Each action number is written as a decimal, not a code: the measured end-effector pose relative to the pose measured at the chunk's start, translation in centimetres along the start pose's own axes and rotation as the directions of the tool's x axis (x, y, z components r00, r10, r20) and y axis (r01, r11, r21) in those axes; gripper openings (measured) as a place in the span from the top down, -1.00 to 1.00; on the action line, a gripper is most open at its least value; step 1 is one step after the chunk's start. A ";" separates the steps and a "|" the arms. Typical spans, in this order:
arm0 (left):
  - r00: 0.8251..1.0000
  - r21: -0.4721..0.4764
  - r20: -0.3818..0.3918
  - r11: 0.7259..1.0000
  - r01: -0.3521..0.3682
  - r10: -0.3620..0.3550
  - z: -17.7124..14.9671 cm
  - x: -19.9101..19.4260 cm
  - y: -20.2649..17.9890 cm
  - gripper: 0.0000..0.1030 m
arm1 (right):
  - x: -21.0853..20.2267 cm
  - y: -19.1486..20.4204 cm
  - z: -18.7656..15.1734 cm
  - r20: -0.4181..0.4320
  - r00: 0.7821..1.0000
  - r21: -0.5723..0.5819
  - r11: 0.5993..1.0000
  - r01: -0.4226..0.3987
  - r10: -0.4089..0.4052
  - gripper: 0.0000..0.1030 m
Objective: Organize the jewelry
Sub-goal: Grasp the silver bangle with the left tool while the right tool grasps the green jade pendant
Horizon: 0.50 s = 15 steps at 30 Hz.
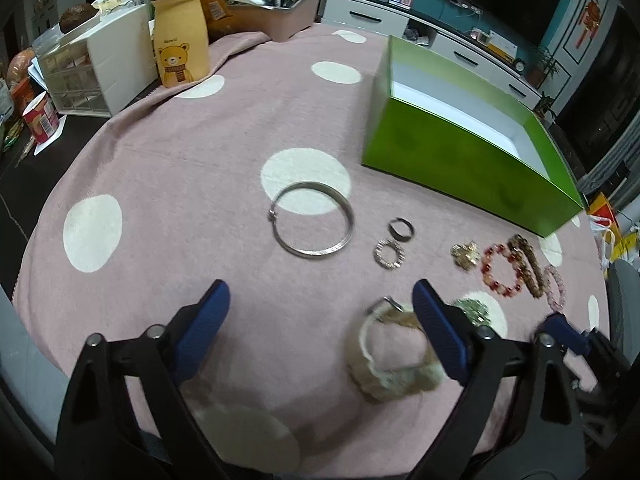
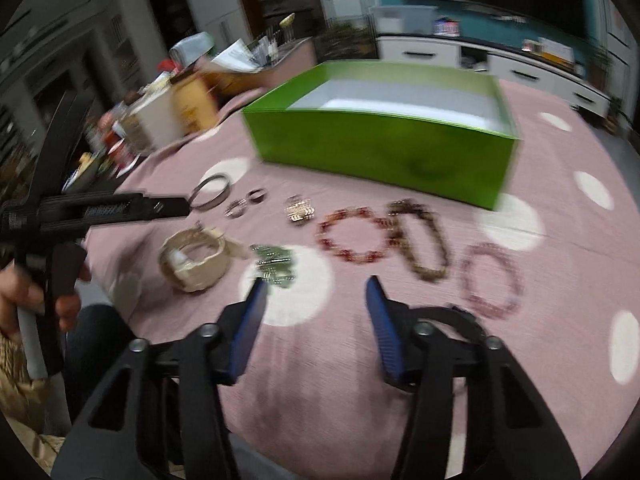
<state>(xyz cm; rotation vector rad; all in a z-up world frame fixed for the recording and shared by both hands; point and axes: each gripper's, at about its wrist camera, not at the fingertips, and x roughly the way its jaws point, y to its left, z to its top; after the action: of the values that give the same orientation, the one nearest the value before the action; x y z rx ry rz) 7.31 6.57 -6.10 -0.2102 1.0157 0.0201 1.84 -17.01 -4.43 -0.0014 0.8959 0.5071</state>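
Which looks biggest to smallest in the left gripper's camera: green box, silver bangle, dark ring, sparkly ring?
1. Green box
2. Silver bangle
3. Dark ring and sparkly ring: they look about alike, so I won't rank them.

Dim indoor light; fisheye-bent edges; right wrist view motion-blurred.

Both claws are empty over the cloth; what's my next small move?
Probably ease the left claw forward over the silver bangle. It lies flat ahead of the open fingers, apart from the small rings, and the green box holds nothing visible.
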 end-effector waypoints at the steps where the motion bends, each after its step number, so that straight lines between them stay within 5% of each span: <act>1: 1.000 -0.003 0.000 1.000 -0.005 0.005 0.1 0.2 0.2 -0.71 | 0.7 0.4 0.2 -0.013 1.000 -0.008 1.000 -0.008 0.007 0.21; 15: 0.999 0.252 -0.045 0.967 0.040 -0.030 2.3 3.5 -1.4 -0.03 | 5.5 3.2 2.0 -0.081 0.996 -0.168 0.985 0.022 -0.036 0.33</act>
<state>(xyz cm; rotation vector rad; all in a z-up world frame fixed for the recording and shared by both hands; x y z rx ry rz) 11.28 5.33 -7.63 0.0043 1.0444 -0.1461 4.84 -11.47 -6.63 -0.1898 0.9320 0.5569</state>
